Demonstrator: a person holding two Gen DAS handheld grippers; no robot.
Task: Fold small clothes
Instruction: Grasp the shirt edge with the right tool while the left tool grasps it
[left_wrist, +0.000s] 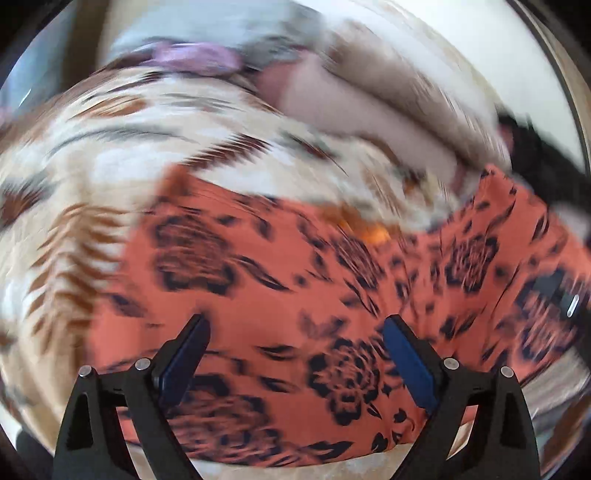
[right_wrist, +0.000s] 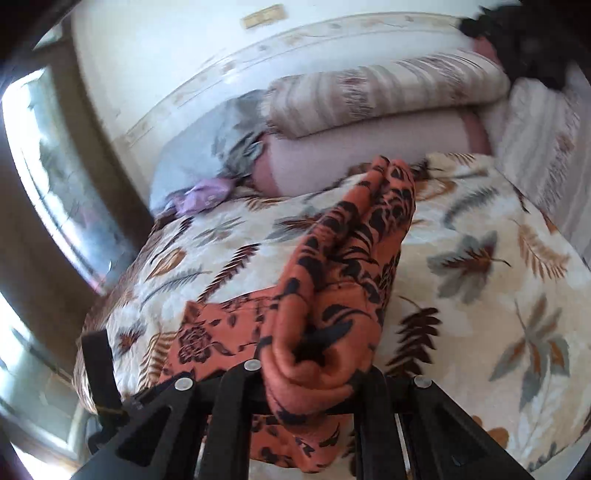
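An orange garment with a black flower print (left_wrist: 280, 280) lies spread on a bedspread with a leaf pattern (left_wrist: 92, 192). My left gripper (left_wrist: 297, 328) hovers just above it, jaws wide apart, blue pads (left_wrist: 406, 362) bare and nothing between them. The left wrist view is heavily blurred. In the right wrist view my right gripper (right_wrist: 314, 373) is shut on a bunched fold of the same orange garment (right_wrist: 343, 266). The fold rises in a thick ridge away from the fingers, while the rest of the cloth (right_wrist: 207, 332) lies flat on the bedspread (right_wrist: 480, 258) to the left.
A striped rolled blanket (right_wrist: 388, 92) and a pink pillow (right_wrist: 369, 155) lie at the head of the bed, with a grey cloth (right_wrist: 207, 147) and a purple cloth (right_wrist: 203, 195) beside them. A window (right_wrist: 48, 166) is on the left. A black item (right_wrist: 532, 40) sits far right.
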